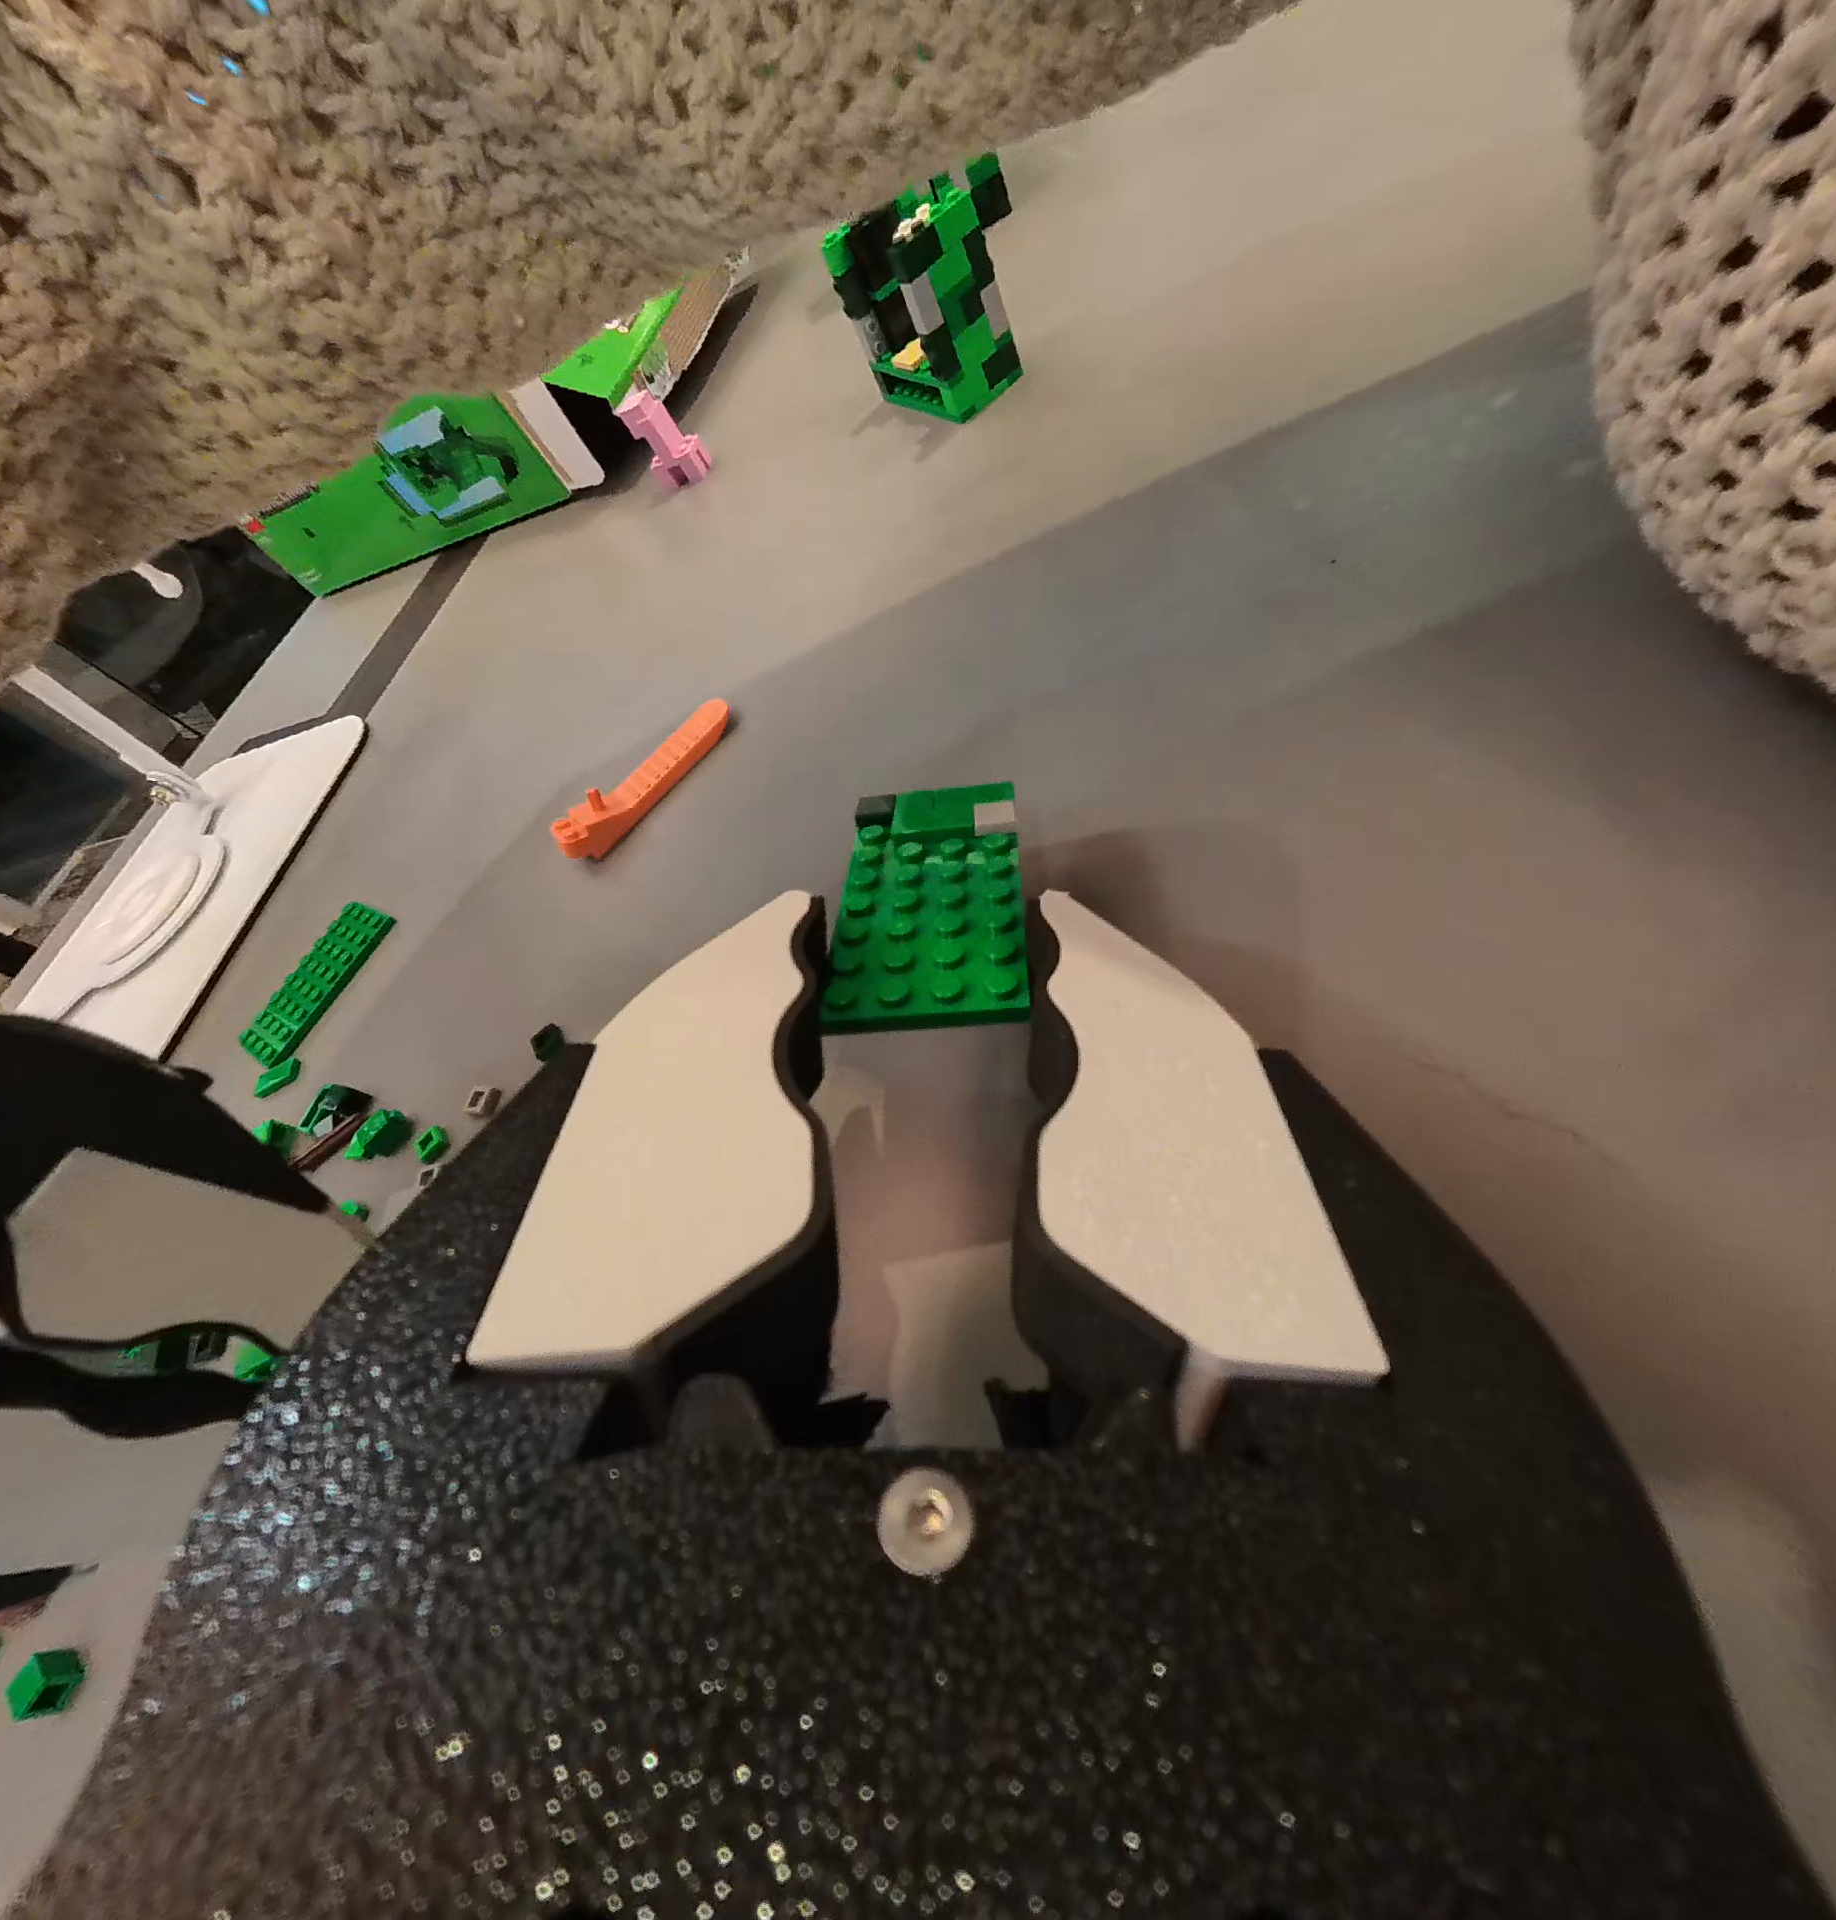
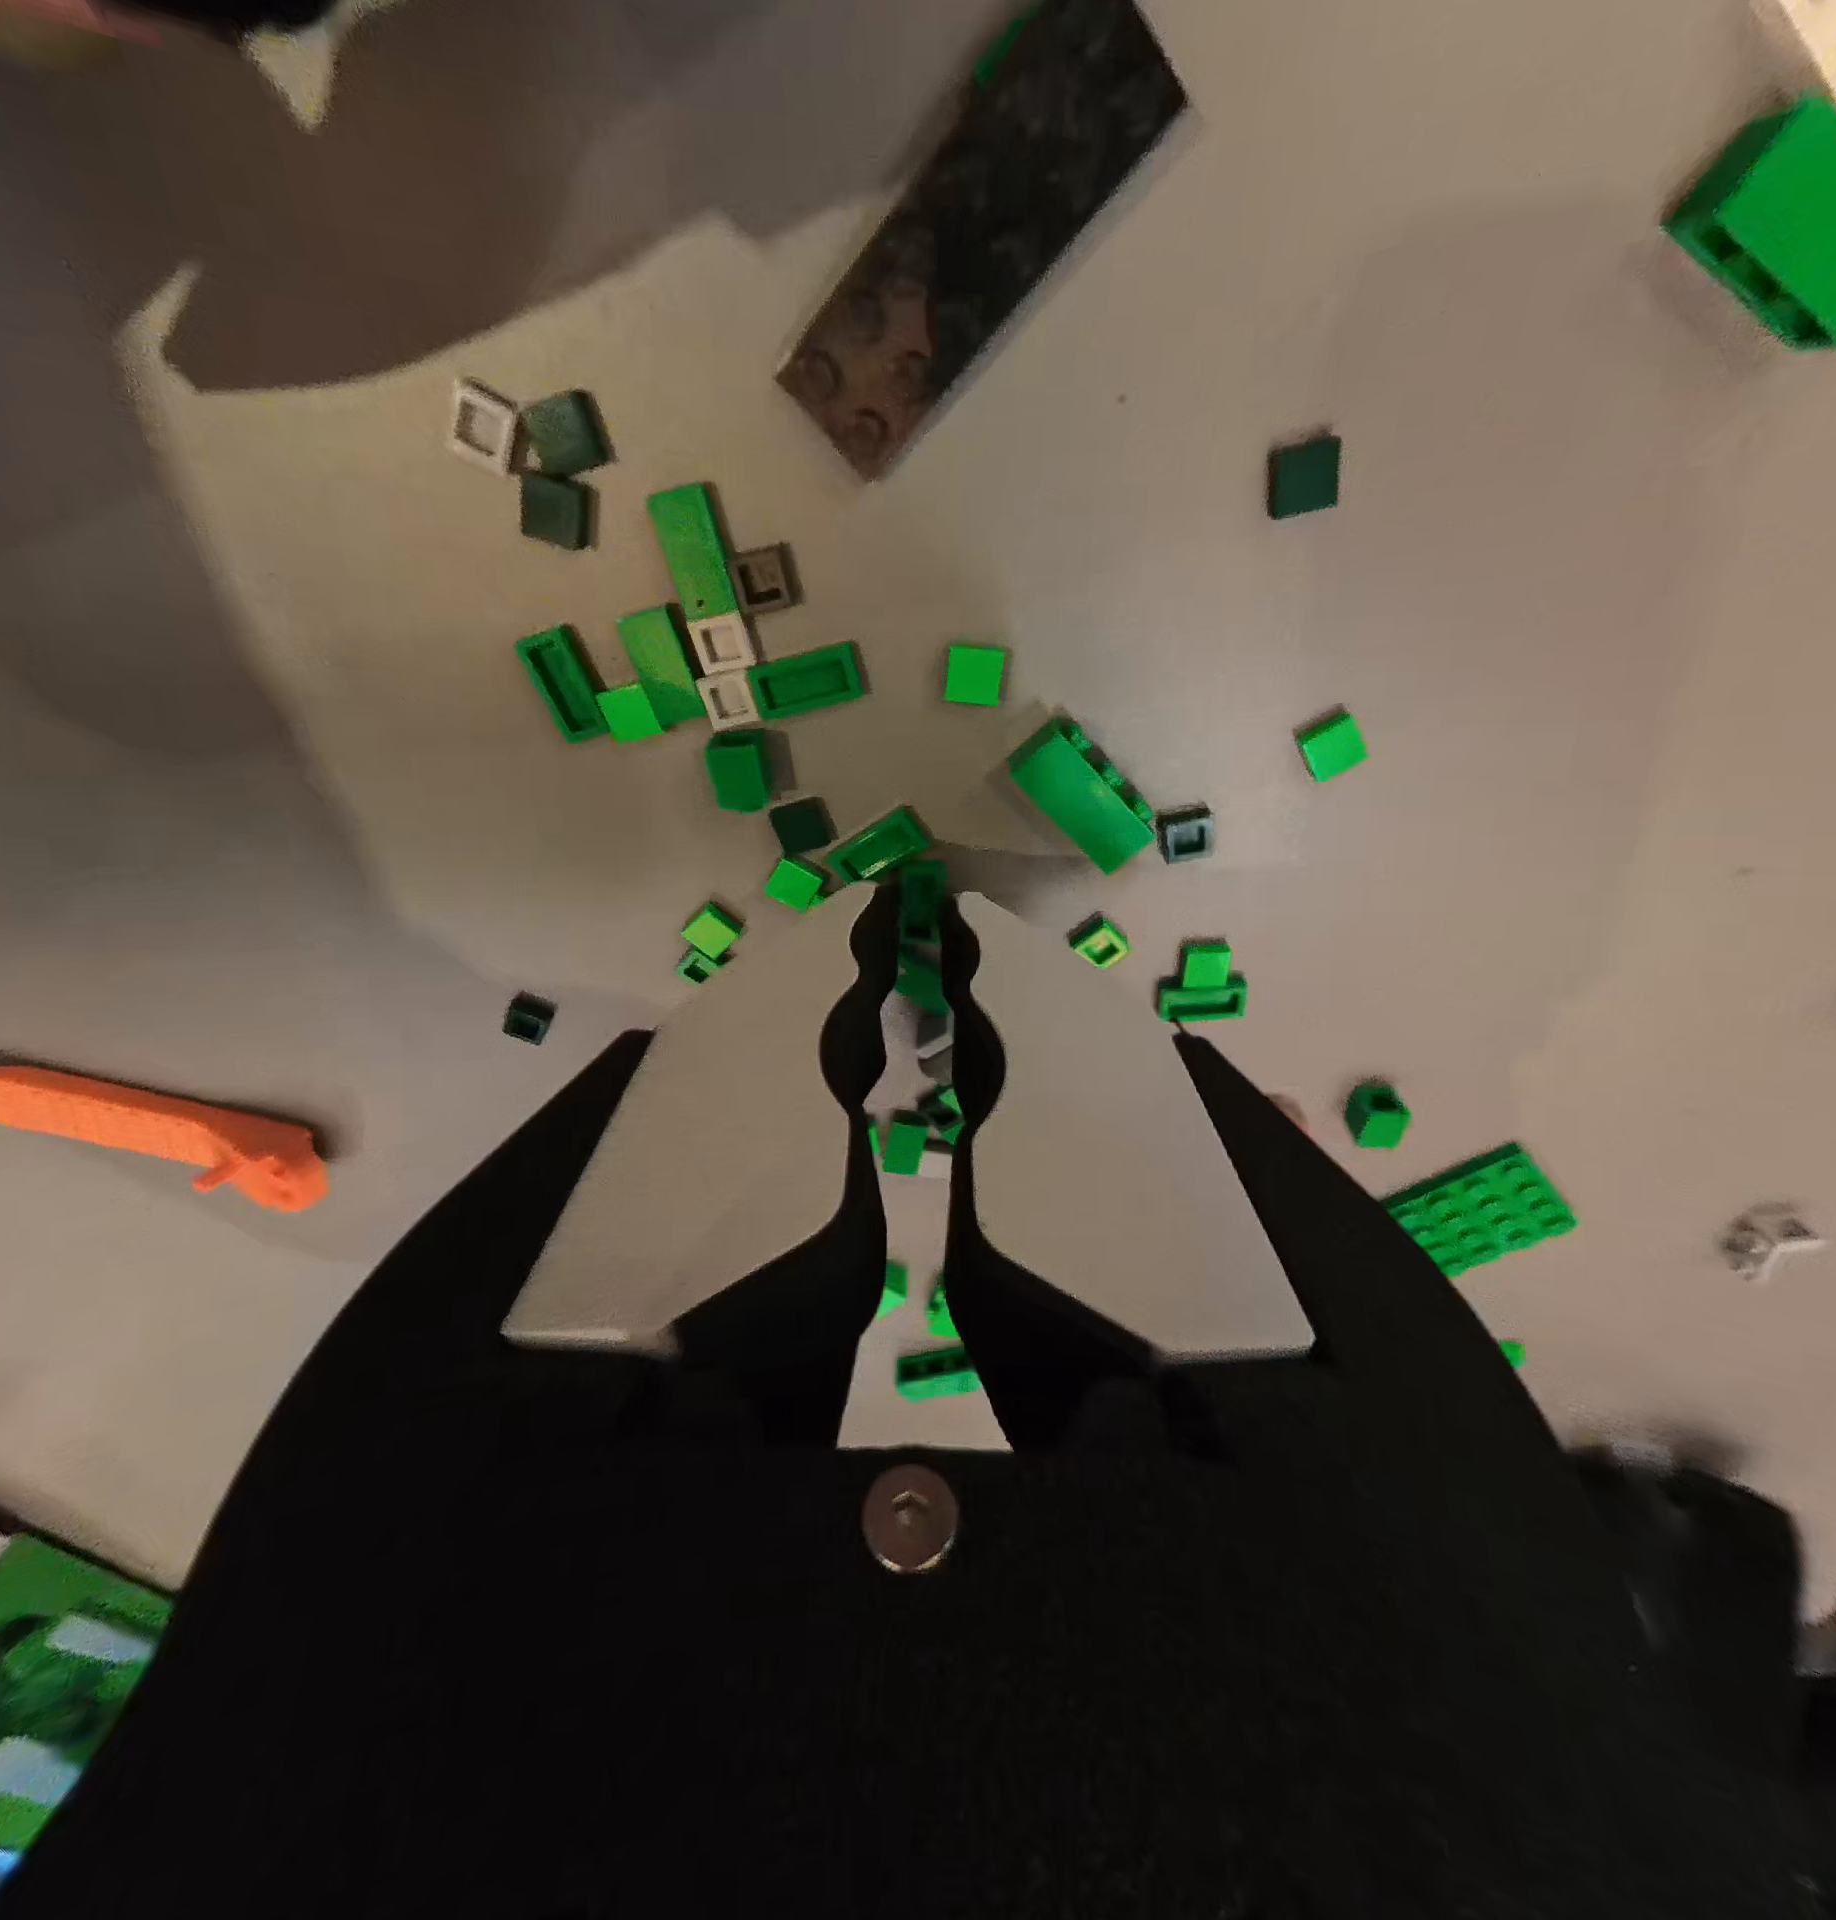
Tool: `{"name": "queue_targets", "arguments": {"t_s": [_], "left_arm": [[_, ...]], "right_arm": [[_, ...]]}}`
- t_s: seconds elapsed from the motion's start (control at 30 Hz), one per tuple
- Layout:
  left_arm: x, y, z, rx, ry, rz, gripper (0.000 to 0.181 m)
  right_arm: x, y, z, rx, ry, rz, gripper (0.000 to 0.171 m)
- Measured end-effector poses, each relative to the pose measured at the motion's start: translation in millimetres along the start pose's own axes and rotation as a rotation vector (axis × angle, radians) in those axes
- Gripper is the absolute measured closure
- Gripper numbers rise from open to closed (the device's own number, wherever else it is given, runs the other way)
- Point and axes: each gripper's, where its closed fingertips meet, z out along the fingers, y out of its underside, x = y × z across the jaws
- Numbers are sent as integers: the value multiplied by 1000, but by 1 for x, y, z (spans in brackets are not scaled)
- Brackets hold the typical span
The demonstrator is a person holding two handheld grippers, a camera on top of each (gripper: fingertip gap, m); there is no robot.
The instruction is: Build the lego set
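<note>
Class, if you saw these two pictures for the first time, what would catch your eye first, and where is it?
First, the green studded plate clamped between the left gripper fingers at the centre of the left wrist view. Then the scatter of small green pieces on the table under the right gripper, and the orange brick separator at far left.

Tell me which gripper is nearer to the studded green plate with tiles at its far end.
Left. The left gripper clamps the green plate; the right gripper is over the loose pieces.
</note>
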Motion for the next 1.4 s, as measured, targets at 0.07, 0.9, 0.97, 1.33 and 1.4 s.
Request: {"name": "queue_targets", "arguments": {"t_s": [0.07,0.9,0.97,1.33,1.4], "left_arm": [[-1,0,0,3,-7,-6,146],[-5,12,2,-88,-34,1,146],[-5,13,2,-91,-33,6,145],[-10,18,-1,-106,-36,2,145],[-8,19,0,-113,-31,13,145]], "right_arm": [[-1,2,-3,11,-6,113,164],[-176,-81,-25,531,477,1211,145],[-175,-89,-19,576,490,1225,148],[-162,-107,-4,481,510,1411,155],[-162,-106,-1,444,493,1410,159]]}}
